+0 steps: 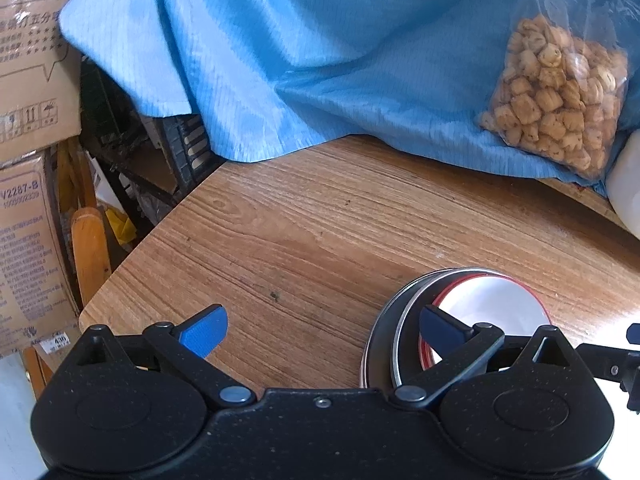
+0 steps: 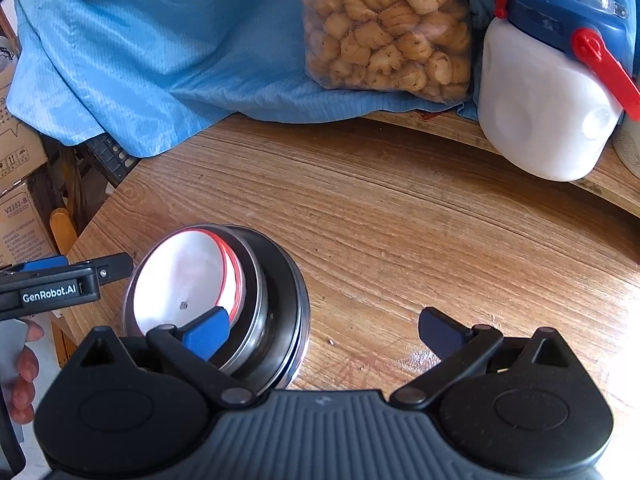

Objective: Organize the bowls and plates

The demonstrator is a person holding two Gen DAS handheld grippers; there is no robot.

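- A nested stack of dishes (image 2: 224, 300) is seen on the wooden table (image 2: 400, 220) near its left edge: a white bowl with a red rim (image 2: 188, 280) inside metal plates (image 2: 280, 300).
- The left gripper (image 1: 323, 330) is spread wide and holds nothing; its right finger sits over the stack's rim.
- The right gripper (image 2: 324, 332) is likewise wide and empty, its left finger over the stack.
- Only the right wrist view shows a white jug with a blue lid and red handle (image 2: 544, 92) at the far right edge, the "GenRobot.AI" marking, and fingers of the left hand (image 2: 24, 364).
- A bag of biscuits (image 1: 560, 96) on blue cloth (image 1: 280, 60) is shown along the far edge.
- Only the left wrist view lets "V2287-B" be read on a cardboard box (image 1: 28, 248) off the table.
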